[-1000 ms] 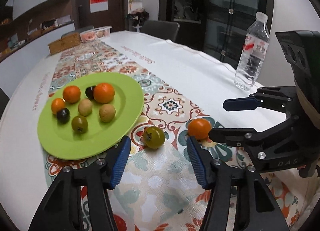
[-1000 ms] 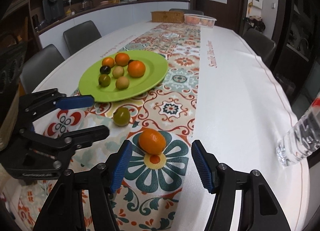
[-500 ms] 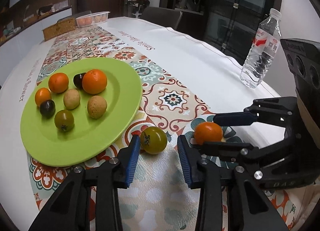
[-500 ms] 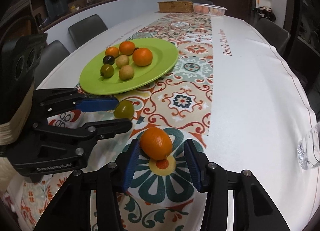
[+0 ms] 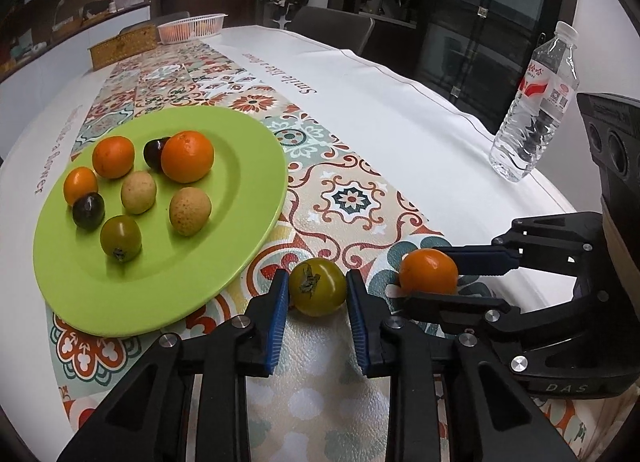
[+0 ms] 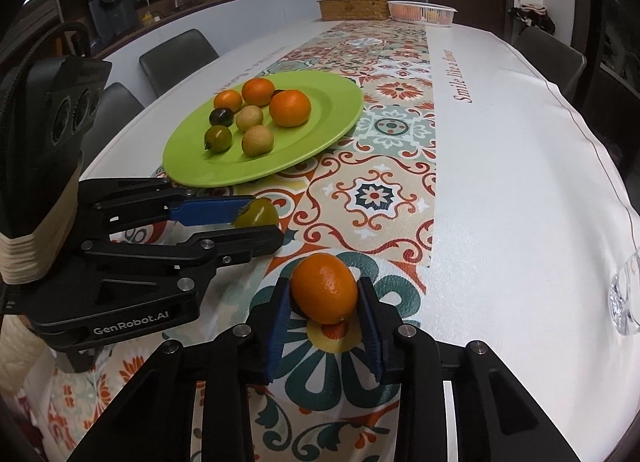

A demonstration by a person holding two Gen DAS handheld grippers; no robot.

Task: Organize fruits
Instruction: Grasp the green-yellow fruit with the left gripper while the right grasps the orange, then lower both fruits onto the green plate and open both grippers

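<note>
**Two fruits gripped on the table runner**

The green tomato is clamped between the blue pads of the left gripper, beside the green plate. The orange kumquat is pinched by the right gripper, whose jaws have just been closing.

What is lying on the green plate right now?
The green plate carries eight small fruits: three orange ones, two dark ones, two tan ones and one green tomato. One dark fruit is half hidden behind the largest orange; what lies beneath the fruits is covered.
</note>
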